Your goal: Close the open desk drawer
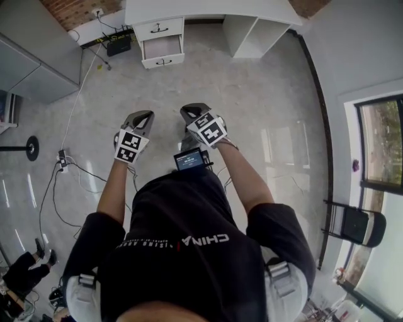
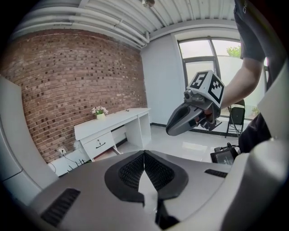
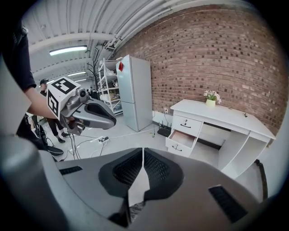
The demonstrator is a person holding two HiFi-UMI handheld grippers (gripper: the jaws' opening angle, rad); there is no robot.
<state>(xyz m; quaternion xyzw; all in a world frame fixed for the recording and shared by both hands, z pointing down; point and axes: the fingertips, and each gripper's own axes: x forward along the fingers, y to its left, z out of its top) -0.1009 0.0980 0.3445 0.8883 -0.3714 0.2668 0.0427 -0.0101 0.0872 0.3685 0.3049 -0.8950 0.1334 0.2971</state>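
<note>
1. Holding the left gripper (image 1: 141, 117) in mid-air over the floor (image 1: 252, 113), jaws pressing together pad to pad, clasping nothing.
2. Holding the right gripper (image 1: 194, 112) just beside it, jaws likewise meeting at the pads, gripping nothing.
3. Pointing both toward the white desk (image 1: 208, 9), well apart from it.
4. Standing along the floor's far edge, against the brick wall (image 3: 216, 54): that desk.
5. Sticking out of the desk's drawer stack, under a shut upper drawer (image 1: 159, 28): the open drawer (image 1: 162, 48), pulled toward the grippers.
6. Sitting on the desktop's back edge, above the stack: a flower pot (image 3: 211, 102).
7. Resting on the floor just beside the stack: a black box (image 1: 118, 45).
8. Trailing over the floor's left side: cables (image 1: 74, 165).
</note>
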